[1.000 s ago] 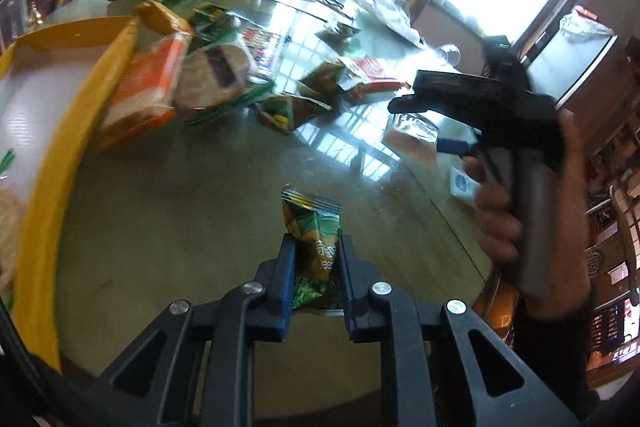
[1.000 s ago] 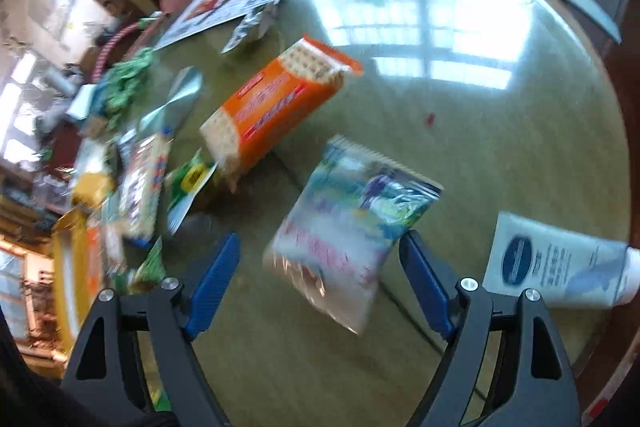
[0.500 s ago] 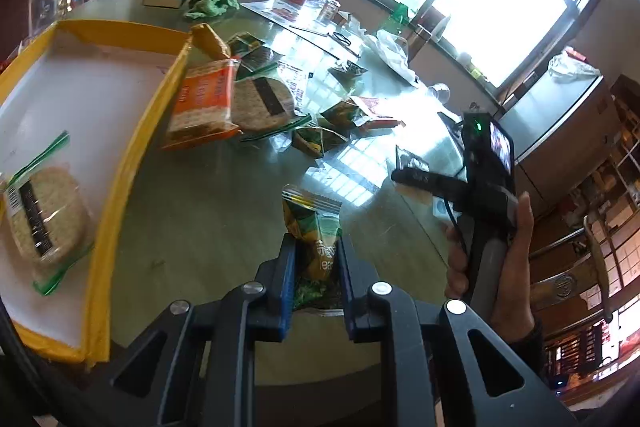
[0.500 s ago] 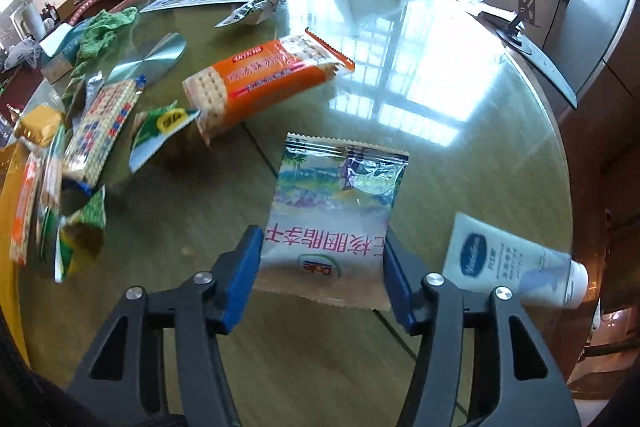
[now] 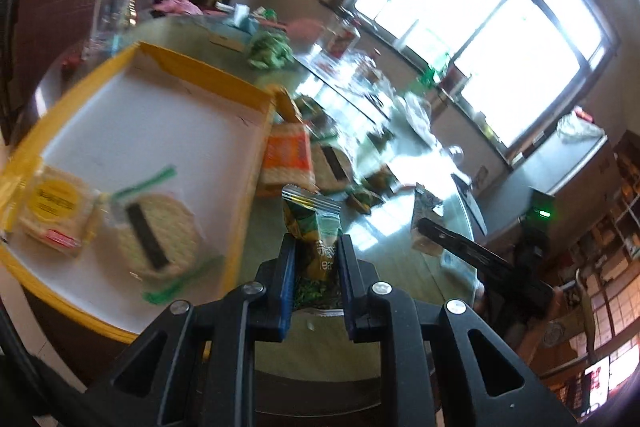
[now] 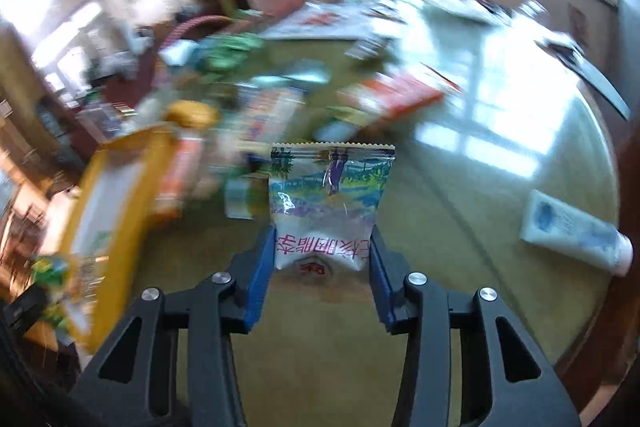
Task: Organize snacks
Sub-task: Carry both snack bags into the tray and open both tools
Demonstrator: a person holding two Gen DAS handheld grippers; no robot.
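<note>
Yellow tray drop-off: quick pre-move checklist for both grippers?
1. Left gripper shut on the green snack packet: ok.
2. Right gripper holds the white pouch: ok; its fingers have just been closing, pads now against the pouch sides.
3. Both packs lifted clear of the table: ok.
4. Free white floor in the yellow tray: ok; two cracker packs sit at its near end.
5. Grippers clear of each other: ok, apart in the left wrist view.
6. Grip firmness: cannot tell.
</note>
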